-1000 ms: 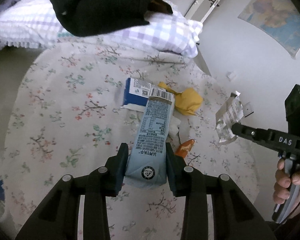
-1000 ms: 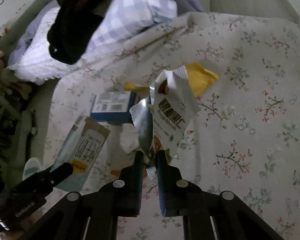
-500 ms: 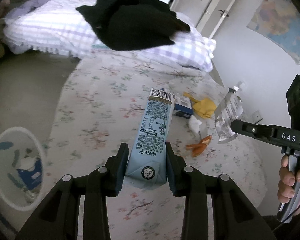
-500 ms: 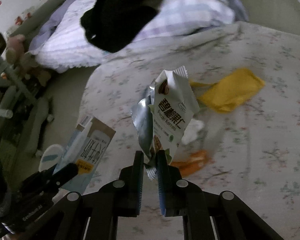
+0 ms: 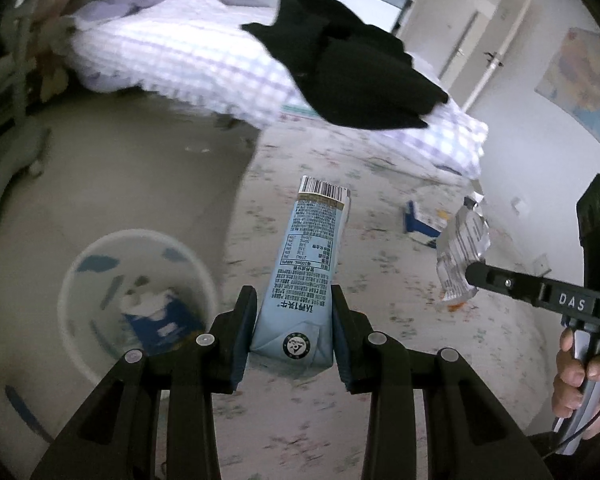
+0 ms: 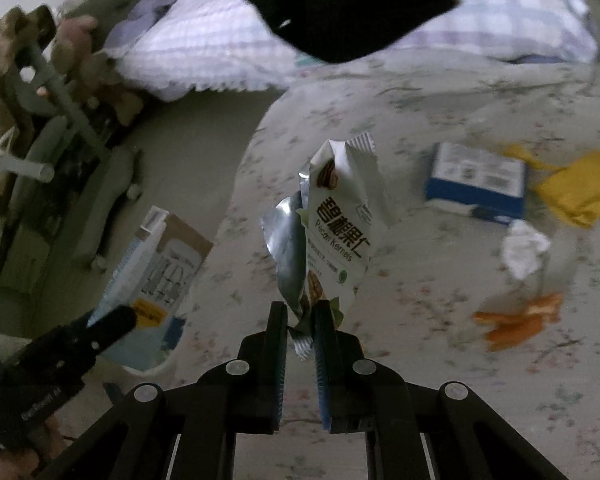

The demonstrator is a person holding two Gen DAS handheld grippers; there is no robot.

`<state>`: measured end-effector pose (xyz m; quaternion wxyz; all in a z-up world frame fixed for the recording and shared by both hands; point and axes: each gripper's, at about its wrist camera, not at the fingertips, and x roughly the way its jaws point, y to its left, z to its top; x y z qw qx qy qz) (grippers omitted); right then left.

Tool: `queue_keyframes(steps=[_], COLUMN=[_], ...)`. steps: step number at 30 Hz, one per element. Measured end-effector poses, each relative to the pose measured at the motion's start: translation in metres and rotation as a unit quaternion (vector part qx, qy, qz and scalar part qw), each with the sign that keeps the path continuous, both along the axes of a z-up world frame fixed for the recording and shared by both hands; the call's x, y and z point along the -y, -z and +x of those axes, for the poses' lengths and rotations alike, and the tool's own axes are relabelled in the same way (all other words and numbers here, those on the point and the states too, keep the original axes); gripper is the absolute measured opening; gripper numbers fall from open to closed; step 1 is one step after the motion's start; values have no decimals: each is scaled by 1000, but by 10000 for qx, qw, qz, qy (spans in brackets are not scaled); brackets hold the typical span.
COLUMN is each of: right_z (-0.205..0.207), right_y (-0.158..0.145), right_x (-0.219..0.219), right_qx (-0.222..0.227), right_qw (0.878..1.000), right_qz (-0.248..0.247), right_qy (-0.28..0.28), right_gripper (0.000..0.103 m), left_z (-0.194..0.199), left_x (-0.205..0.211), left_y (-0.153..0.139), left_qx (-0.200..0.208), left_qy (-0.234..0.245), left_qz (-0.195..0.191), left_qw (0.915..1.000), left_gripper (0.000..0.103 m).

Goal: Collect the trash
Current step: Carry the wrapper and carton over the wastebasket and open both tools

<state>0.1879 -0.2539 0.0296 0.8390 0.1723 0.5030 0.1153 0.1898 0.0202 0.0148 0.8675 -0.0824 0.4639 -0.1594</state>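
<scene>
Bed [image 5: 380, 380]: floral sheet, checked pillow [image 5: 188, 48].
Left tool [image 5: 292, 328]: clenched on blue carton [image 5: 308, 264], beside bin [image 5: 100, 264].
Right tool [image 6: 301, 320]: clenched on nut packet [image 6: 340, 232].
Sheet litter: blue box [image 6: 476, 180], yellow wrapper [image 6: 580, 188].

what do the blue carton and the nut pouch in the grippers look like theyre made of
Blue carton: likely coated paperboard, matte print, crisp folded edges and a flat glued base flap. Nut pouch: seemingly foil-lined plastic film, with a shiny silver inside, crinkles and a serrated top edge.
</scene>
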Motion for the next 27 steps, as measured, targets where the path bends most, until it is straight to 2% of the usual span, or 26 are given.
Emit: queue_keyframes(steps=[9, 17, 18, 19, 21, 27], right_z=[8, 17, 18, 19, 23, 31], right_y=[11, 17, 17, 18, 20, 29], right_x=[-62, -114, -118, -123, -134, -160], right_qx=[-64, -97, -100, -104, -118, -229], right_qw=[9987, 9961, 9959, 9956, 9949, 9931], right_qz=[-49, -28, -17, -3, 28, 124], right_qy=[-507, -873, -899, -931, -1000, -1141], right_gripper=[12, 12, 12, 12, 12, 12], left_z=[-3, -4, -3, -2, -4, -15], left_x=[-62, -114, -120, -125, -133, -158], left_y=[10, 24, 27, 29, 30, 27], left_qx=[-134, -267, -343, -417, -434, -418], left_qy=[-526, -1124, -1215, -1313, -1490, -1799], left_qz=[105, 117, 127, 152, 259, 378], left_qw=[9985, 9932, 9919, 9903, 9876, 9821], left_gripper=[38, 39, 43, 58, 78, 88])
